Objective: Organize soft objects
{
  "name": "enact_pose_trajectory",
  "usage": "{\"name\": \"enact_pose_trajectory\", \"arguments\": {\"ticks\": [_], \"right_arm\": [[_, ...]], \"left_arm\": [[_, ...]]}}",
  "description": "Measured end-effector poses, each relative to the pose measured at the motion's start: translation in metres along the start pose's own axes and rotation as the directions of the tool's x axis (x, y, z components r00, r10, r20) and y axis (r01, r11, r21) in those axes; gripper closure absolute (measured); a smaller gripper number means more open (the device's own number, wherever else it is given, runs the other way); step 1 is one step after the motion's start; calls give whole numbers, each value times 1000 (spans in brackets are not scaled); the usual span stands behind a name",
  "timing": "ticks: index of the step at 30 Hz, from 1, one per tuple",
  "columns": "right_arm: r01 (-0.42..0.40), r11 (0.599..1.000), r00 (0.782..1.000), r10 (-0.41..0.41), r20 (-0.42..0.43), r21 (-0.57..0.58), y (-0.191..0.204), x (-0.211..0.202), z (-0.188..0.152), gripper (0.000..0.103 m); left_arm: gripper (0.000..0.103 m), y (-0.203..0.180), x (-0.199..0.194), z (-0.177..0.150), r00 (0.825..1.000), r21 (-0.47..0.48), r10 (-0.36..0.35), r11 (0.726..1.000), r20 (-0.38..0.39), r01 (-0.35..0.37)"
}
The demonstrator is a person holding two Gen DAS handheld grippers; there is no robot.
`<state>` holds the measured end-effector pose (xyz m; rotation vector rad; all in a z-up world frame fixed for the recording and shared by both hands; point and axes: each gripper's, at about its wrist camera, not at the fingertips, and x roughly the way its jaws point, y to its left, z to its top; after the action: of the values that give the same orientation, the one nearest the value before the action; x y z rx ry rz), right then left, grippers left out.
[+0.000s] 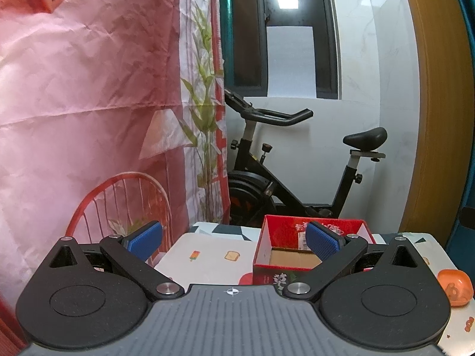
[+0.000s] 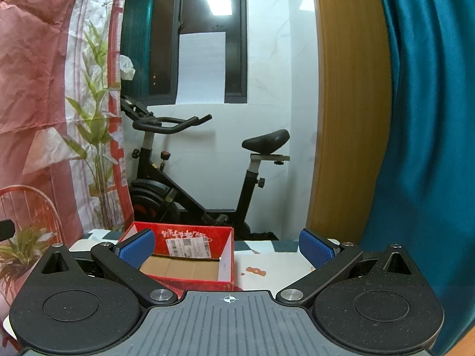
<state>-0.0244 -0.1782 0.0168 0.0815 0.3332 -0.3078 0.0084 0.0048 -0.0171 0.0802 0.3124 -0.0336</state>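
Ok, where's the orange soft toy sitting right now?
Only the left wrist view shows the orange soft toy: it lies on the table at the far right edge, right of the open red box and apart from it.

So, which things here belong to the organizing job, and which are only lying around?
Job:
red box, open and empty
orange soft toy, on the table
left gripper, open
right gripper, open

Not job:
exercise bike
printed backdrop
teal curtain
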Motion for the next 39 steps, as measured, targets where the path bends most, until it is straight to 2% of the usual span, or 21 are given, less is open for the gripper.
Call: {"name": "enact_pose_trajectory", "arguments": {"ticks": [3, 10, 15, 21, 30, 33, 37, 39], "right_arm": [[-10, 1000, 1000, 10, 6, 9, 1, 1, 1, 0], [-118, 990, 993, 118, 7, 75, -5, 32, -13, 0], [-144, 985, 984, 152, -92, 93, -3, 72, -37, 0], [-137, 989, 983, 142, -115, 52, 4, 102, -69, 0], [-177, 983, 957, 181, -226, 39, 15, 144, -115, 0], [-191, 979, 940, 202, -274, 67, 18, 156, -131, 0], [-137, 987, 932, 158, -326, 84, 16, 169, -148, 0], [-137, 987, 927, 158, -341, 84, 16, 173, -155, 0]], "left_arm": [[0, 0, 11, -4, 1000, 0, -2, 1000, -20, 2], [0, 0, 51, -26, 994, 9, 3, 1000, -112, -2], [0, 5, 86, -46, 981, -3, -11, 1000, -194, 11], [0, 11, 120, -74, 962, -49, -65, 997, -263, 54], [1, 7, 155, -115, 936, -36, -79, 997, -343, 70], [7, 7, 160, -127, 930, -44, -94, 995, -356, 84], [20, 6, 173, -141, 910, -69, -106, 994, -401, 85], [25, 8, 174, -147, 911, -83, -115, 993, -396, 90]]}}
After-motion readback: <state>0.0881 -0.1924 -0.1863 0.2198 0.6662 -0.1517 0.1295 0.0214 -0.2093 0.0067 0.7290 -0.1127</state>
